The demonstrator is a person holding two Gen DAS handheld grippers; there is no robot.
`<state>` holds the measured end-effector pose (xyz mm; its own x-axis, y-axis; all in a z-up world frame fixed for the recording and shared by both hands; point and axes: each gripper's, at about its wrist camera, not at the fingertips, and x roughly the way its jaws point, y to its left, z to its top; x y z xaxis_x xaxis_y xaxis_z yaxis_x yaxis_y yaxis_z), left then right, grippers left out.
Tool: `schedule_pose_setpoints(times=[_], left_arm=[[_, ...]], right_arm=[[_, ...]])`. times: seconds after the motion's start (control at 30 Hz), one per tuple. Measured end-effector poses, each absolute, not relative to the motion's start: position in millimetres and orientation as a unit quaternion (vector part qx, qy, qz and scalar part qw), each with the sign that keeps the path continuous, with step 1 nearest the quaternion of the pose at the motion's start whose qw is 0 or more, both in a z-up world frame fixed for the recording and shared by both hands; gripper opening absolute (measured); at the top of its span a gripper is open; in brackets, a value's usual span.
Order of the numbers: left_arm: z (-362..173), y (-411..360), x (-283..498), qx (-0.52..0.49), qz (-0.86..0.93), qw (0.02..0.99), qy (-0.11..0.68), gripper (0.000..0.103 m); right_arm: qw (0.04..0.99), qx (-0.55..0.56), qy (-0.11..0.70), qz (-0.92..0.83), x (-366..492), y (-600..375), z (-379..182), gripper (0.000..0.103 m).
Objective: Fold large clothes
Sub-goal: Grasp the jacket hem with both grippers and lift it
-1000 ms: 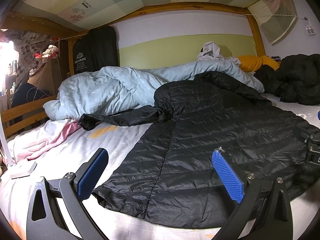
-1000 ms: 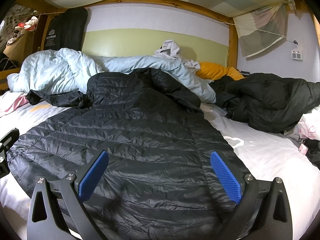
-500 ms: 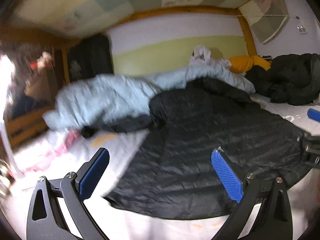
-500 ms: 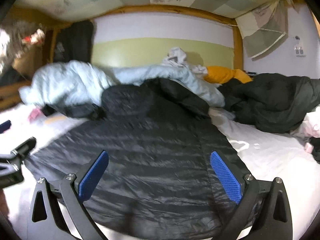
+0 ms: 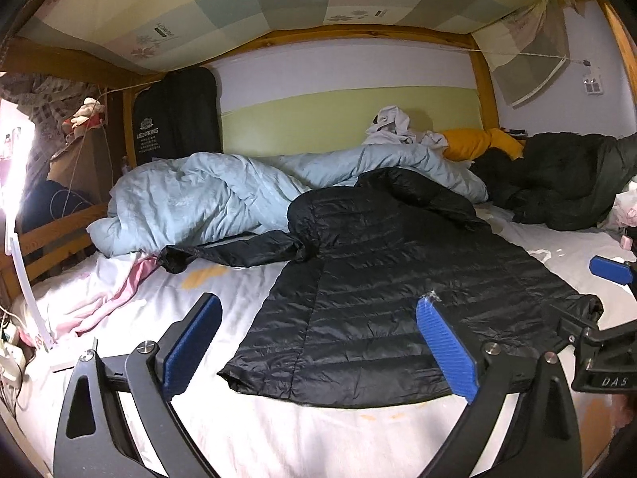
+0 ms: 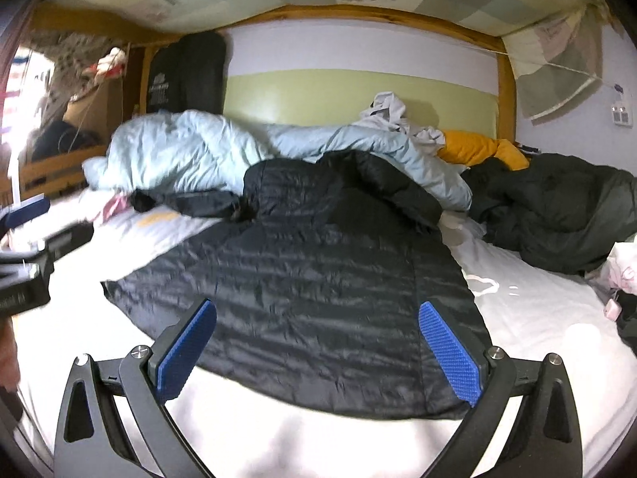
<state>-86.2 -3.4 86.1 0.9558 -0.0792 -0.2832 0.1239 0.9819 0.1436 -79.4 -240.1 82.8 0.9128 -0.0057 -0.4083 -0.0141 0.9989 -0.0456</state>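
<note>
So the black puffer jacket is spread flat on the white sheet, taking up the middle of the bed, with its hood end up at 12 o'clock against the light blue duvet. One sleeve sticks out toward 9 o'clock and ends near a pink cloth. The hem is the edge nearest both cameras.

The left gripper has its jaws spread wide with nothing between them. It hangs over the jacket's lower left corner, with one blue pad above bare sheet and the other above the quilted fabric. Can't really tell if it's touching anything, looks like it's just above.

The right gripper is also wide open and empty, sitting over the hem around 6 o'clock in its own view, both pads framing the black fabric. In the left camera it pokes in at 3 o'clock, just beside the jacket's lower right corner.

Other stuff: a second dark coat is bunched up at 2 o'clock, well apart from the flat one. A yellow pillow and a crumpled white garment sit at the back by the green wall. The right view is a bit blurry on its left side.
</note>
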Motion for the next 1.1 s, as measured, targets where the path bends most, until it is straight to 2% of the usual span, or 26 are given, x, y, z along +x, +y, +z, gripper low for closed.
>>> schedule_pose_setpoints(times=[0.1,0.2,0.27,0.33,0.43,0.67,0.9,1.1], left_arm=[[79,-5,-82,0.083,-0.054,0.983,0.157,0.098],[49,-19,-62,0.147,-0.081,0.954,0.247,0.097],[16,-27,-50,0.187,-0.077,0.932,0.299,0.085],[-10,-32,-37,0.194,-0.09,0.91,0.355,0.08],[-32,-43,-22,0.216,-0.104,0.885,0.399,0.078],[-37,-55,9,0.257,-0.102,0.869,0.411,0.079],[-42,-33,39,0.3,-0.06,0.862,0.403,0.079],[-41,-16,60,0.269,-0.062,0.871,0.406,0.081]], right_arm=[[0.975,-0.029,0.22,-0.003,-77,-239,76,0.103],[0.967,-0.044,0.25,-0.013,-67,-239,69,0.103],[0.954,-0.074,0.288,-0.034,-57,-236,59,0.103],[0.938,-0.098,0.331,-0.044,-47,-234,49,0.103],[0.917,-0.112,0.382,-0.026,-35,-236,35,0.103],[0.879,-0.224,0.42,-0.024,-26,-233,0,0.102],[0.872,-0.211,0.44,-0.034,-7,-245,-14,0.102],[0.871,-0.192,0.45,-0.04,8,-252,-16,0.102]])
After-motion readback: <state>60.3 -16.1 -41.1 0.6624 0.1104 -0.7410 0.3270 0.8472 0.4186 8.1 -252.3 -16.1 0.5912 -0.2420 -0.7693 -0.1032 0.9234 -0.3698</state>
